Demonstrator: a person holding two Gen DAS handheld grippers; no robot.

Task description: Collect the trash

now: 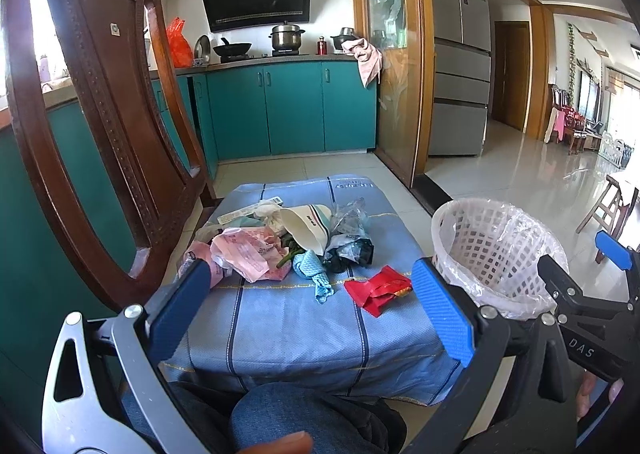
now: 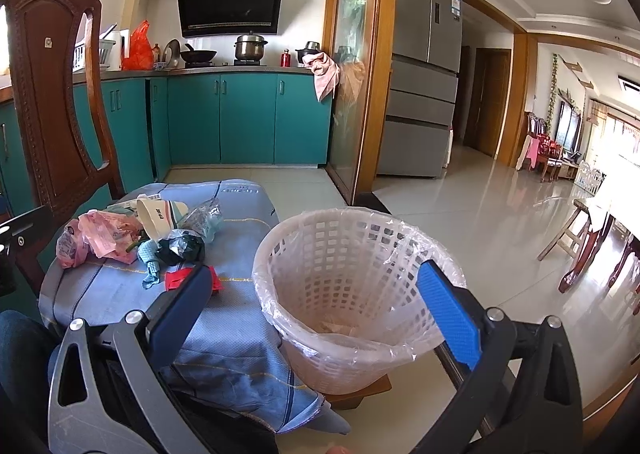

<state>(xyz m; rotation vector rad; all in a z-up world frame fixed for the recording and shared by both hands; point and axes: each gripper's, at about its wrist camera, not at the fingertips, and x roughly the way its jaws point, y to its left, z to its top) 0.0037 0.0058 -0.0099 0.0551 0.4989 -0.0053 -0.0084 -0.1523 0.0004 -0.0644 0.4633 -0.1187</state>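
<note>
Two claws (image 1: pixel 312 294) (image 2: pixel 316 294) spread wide — crinkly plastic trash (image 1: pixel 288 242) (soft heap) beside lattice basket (image 2: pixel 352 294).

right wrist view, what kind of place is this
Most likely a home kitchen opening onto a living area: a range hood over a stove with a steel pot, teal cabinets, and a tall fridge.

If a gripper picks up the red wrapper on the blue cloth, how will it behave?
The red wrapper looks crumpled and thin, so it is probably very light and floppy. Its glossy film may slip between the pads. It lies flat on the blue cloth, so rolling seems unlikely.
</note>
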